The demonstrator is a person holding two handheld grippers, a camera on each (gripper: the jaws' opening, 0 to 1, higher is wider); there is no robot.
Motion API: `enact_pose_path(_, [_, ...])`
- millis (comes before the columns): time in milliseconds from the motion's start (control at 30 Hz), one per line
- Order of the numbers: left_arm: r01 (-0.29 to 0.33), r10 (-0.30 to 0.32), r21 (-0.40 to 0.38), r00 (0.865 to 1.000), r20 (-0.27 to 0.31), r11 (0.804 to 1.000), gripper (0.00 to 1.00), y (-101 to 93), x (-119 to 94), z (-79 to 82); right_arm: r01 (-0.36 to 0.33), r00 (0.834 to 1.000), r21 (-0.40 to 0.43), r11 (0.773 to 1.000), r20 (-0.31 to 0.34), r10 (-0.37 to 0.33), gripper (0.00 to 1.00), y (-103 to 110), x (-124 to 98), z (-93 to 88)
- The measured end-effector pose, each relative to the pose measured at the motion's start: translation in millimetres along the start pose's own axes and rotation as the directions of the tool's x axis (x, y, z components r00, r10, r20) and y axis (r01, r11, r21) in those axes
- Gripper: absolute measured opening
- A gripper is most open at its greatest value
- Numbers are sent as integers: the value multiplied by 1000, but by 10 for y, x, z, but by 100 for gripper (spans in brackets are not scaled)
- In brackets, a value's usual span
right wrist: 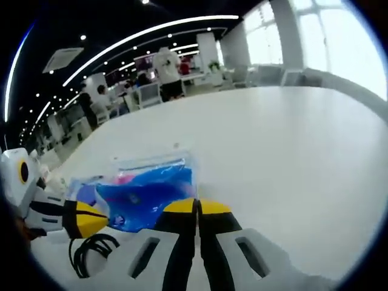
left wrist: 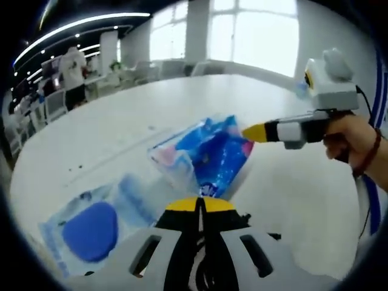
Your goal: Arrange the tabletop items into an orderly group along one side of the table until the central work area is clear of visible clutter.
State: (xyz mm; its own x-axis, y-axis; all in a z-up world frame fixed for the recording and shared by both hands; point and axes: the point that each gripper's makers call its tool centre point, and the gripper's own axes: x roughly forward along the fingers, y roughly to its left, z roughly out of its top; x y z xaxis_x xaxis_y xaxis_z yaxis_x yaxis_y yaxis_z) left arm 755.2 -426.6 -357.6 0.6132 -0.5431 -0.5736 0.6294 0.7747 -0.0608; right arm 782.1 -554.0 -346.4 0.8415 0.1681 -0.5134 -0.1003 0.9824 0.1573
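A clear plastic bag (left wrist: pixel 209 154) with blue and pink contents lies tilted on the white table (left wrist: pixel 121 127). My left gripper (left wrist: pixel 200 203) is shut, its yellow tips pinching the bag's near edge. The right gripper (left wrist: pixel 251 132) comes in from the right with its tip closed on the bag's far right corner. In the right gripper view the same bag (right wrist: pixel 148 188) sits just ahead of my right gripper (right wrist: pixel 197 206), whose jaws are pressed together at its corner. The left gripper (right wrist: pixel 91 219) holds the bag's other side. A second clear bag with a blue oval pad (left wrist: pixel 91 230) lies flat at the left.
A black cable (right wrist: pixel 91 251) coils on the table under the left gripper. A person's hand (left wrist: pixel 351 136) holds the right gripper. The broad white table (right wrist: pixel 291 139) stretches far ahead. Chairs and a standing person (left wrist: pixel 74 73) are beyond its far edge.
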Motion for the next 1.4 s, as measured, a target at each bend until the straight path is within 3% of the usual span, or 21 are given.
enact_pose_path(367, [-43, 41, -39, 998, -39, 998, 0, 61, 160, -48, 21, 999, 8, 1000, -31, -21, 1, -91, 162, -79])
enact_pose_path(467, [-32, 30, -39, 998, -52, 999, 0, 2, 192, -106, 26, 999, -35, 999, -38, -27, 1, -111, 184, -105])
enact_pose_path(567, [-47, 45, -30, 997, -62, 998, 0, 22, 223, -151, 19, 999, -3, 1000, -48, -19, 1, -106, 204, -142])
enact_pose_path(800, [-55, 53, -43, 997, -49, 998, 0, 72, 257, -132, 21, 998, -16, 1000, -62, -22, 1, -135, 257, -198])
enact_pose_path(900, [-65, 64, -23, 997, -45, 998, 0, 85, 258, -124, 15, 998, -87, 996, -53, -20, 1, -118, 306, -175])
enact_pose_path(1200, [-84, 84, -17, 996, -34, 996, 0, 124, 279, -103, 16, 999, -80, 997, -51, -21, 2, -108, 359, -166])
enact_pose_path(1300, [-76, 76, -30, 997, -24, 997, 5, 92, 229, -62, 60, 997, -97, 993, -46, -64, 8, -173, 307, -139])
enact_pose_path(1400, [-87, 87, -9, 996, -3, 996, 12, 96, 157, 25, 55, 998, -72, 996, -26, -57, 18, -153, 268, -81])
